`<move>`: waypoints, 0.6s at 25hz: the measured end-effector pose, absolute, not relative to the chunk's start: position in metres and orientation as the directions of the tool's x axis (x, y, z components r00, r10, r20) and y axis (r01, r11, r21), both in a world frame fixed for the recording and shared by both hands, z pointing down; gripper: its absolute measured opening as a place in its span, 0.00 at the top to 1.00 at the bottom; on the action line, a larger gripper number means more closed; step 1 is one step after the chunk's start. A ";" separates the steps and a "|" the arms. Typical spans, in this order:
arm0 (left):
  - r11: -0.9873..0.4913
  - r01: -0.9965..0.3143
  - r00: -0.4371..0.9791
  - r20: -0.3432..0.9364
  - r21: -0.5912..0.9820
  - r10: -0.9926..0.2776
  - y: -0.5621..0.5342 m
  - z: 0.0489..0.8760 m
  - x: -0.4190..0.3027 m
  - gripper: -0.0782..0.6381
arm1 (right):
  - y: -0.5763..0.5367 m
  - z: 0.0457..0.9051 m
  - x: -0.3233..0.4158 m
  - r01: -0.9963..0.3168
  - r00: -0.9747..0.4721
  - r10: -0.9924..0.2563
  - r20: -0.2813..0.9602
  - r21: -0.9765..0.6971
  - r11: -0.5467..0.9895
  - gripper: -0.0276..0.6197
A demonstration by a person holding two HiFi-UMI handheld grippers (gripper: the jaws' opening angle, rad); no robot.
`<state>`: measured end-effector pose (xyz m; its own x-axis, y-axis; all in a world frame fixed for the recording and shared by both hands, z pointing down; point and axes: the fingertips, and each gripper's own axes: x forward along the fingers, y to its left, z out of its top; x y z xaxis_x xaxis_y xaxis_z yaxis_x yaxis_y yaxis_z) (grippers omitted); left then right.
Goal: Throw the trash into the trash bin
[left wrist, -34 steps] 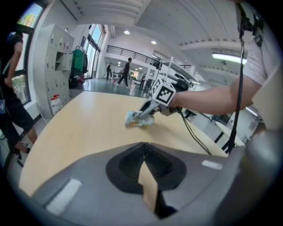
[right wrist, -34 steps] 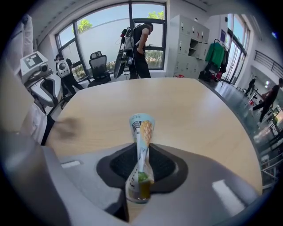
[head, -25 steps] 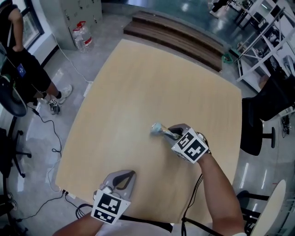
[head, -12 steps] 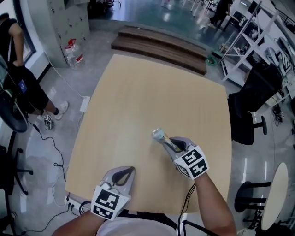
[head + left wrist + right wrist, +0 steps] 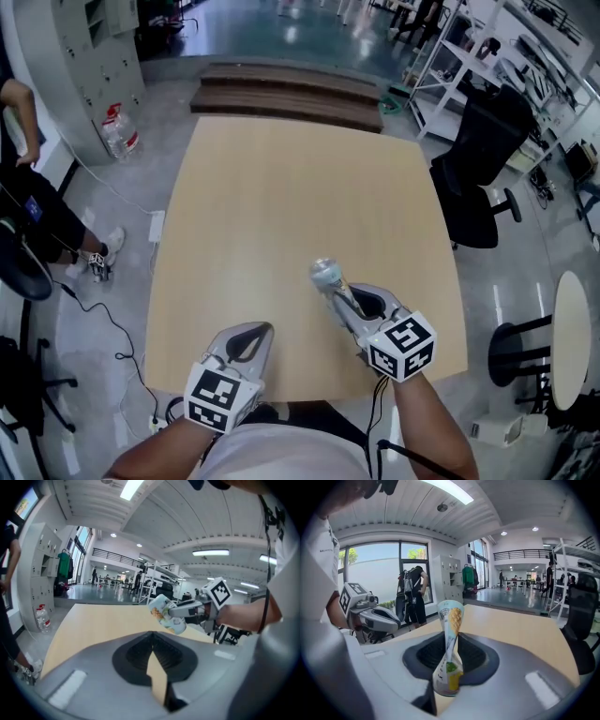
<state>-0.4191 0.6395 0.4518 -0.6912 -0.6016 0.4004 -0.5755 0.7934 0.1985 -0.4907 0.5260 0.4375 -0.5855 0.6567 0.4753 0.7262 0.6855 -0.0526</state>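
I find no word or number clear enough to read. The crushed pale-blue paper cup (image 5: 449, 658) shows a yellow printed picture and tiny blurred print. My white marker cubes (image 5: 403, 345) carry only black square patterns.

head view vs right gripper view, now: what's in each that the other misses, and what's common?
Head view only: the water jugs on the floor, the wooden steps past the table, the round white table.
Right gripper view only: the window, the ceiling light, the pineapple print on the crushed cup.
Both: the right hand-held gripper shut on the crushed cup, the left hand-held gripper, the wooden table, a black office chair. Neither shows a trash bin.
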 end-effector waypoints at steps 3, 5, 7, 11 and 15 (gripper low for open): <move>0.765 -0.616 -0.669 0.386 0.190 -0.635 0.630 0.443 -0.415 0.88 | 0.516 0.428 -0.464 0.679 -0.638 0.623 0.453 -0.051 0.732 0.83; 0.728 -0.660 -0.635 0.382 0.184 -0.672 0.619 0.441 -0.409 0.88 | 0.510 0.424 -0.449 0.646 -0.667 0.599 0.442 -0.058 0.761 0.83; 0.697 -0.695 -0.610 0.368 0.177 -0.702 0.607 0.435 -0.408 0.88 | 0.501 0.418 -0.435 0.609 -0.698 0.572 0.432 -0.063 0.791 0.83; 0.639 -0.750 -0.563 0.343 0.171 -0.752 0.578 0.427 -0.401 0.88 | 0.477 0.403 -0.408 0.544 -0.750 0.520 0.409 -0.064 0.836 0.83; 0.607 -0.778 -0.538 0.325 0.163 -0.777 0.555 0.418 -0.396 0.88 | 0.457 0.391 -0.389 0.491 -0.791 0.474 0.386 -0.059 0.869 0.83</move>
<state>-0.3962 0.5549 0.4184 -0.5385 -0.7775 0.3249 -0.7779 0.6069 0.1630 -0.3894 0.4565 0.3911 -0.7914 0.4738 0.3863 0.4914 0.8690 -0.0591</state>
